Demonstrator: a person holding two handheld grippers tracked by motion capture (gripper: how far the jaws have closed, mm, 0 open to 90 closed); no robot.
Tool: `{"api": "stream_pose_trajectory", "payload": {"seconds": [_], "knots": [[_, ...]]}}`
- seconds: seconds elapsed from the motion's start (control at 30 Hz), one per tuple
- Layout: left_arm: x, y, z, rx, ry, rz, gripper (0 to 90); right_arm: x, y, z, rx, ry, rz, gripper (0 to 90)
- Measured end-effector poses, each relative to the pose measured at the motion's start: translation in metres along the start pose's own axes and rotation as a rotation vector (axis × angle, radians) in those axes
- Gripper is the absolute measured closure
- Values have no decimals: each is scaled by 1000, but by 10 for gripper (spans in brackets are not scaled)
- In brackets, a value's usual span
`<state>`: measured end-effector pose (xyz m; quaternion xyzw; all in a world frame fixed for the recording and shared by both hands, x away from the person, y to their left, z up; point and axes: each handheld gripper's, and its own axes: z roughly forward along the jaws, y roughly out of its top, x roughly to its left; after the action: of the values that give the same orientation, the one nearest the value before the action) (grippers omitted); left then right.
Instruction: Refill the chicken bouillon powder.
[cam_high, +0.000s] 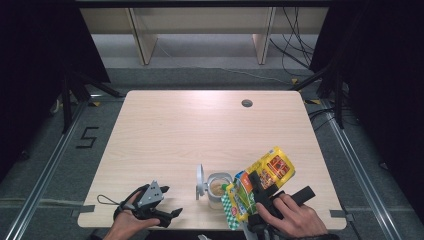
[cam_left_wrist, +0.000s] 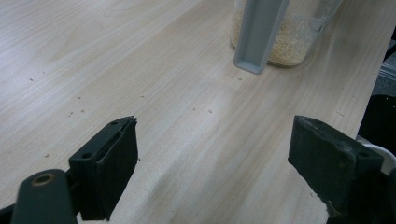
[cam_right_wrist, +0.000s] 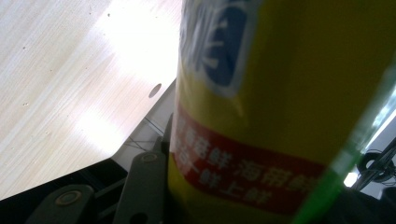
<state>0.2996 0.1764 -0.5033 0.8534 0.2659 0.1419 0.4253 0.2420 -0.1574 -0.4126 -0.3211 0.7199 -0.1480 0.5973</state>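
In the high view, a yellow and green plastic snack bag (cam_high: 256, 187) is seen at the lower right of the frame, tilted over the mouth of a clear glass jar with pale grains inside (cam_high: 218, 191). The bag is gripped by the right gripper (cam_high: 260, 192), whose black jaws are closed on its middle part, and the person's right hand (cam_high: 292, 217) is seen behind it at the bottom edge. In the right gripper view, the yellow bag with a red band (cam_right_wrist: 280, 116) is shown very close, across the centre and right of the frame. The grey lid of the jar (cam_high: 200, 181) is standing open, just to the left of the jar. At the lower left of the high view, the left gripper (cam_high: 167, 202) is held low over the light wooden table (cam_high: 200, 125), with its jaws wide apart and nothing between them. In the left gripper view, the jar (cam_left_wrist: 289, 42) is found at the upper right of the frame, well apart from the jaws.
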Motion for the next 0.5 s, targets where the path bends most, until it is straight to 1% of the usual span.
{"api": "stream_pose_trajectory", "payload": {"seconds": [0.07, 0.13, 0.17, 0.2, 0.23, 0.27, 0.3, 0.37, 0.4, 0.43, 0.47, 0.5], "knots": [[-1, 0, 1, -10, -4, -12, 152, 0, 0, 0, 0, 1, 0, 636], [-1, 0, 1, -12, -1, -11, 152, 0, 0, 0, 0, 2, 3, 636], [0, 0, 0, 2, -1, -8, 152, 1, 0, 0, 0, 2, 3, 636], [-1, 0, 0, 2, 0, -22, 152, 1, 0, 0, -2, 2, 4, 636], [-1, 0, 1, -14, -1, -18, 152, 1, 0, 0, -2, 3, 3, 636], [-1, 0, 1, -9, -1, -10, 152, 1, 0, 0, -1, 2, 4, 636], [-2, -1, 1, -11, 0, -40, 152, 1, 0, 0, -2, 2, 4, 636], [-1, 0, 0, 3, 1, -17, 152, 0, 0, 0, -3, 3, 1, 636], [0, 0, 0, -8, -1, -4, 152, 1, 0, 0, -2, 2, 3, 636], [0, 0, 0, -1, -2, -1, 152, 1, 0, 0, -2, 3, 4, 636], [-1, 0, 0, -9, -5, -11, 152, 1, 0, 0, -3, 3, 2, 636], [1, 0, -1, 7, -1, 10, 152, 0, -1, 0, -3, 3, 3, 636]]}}
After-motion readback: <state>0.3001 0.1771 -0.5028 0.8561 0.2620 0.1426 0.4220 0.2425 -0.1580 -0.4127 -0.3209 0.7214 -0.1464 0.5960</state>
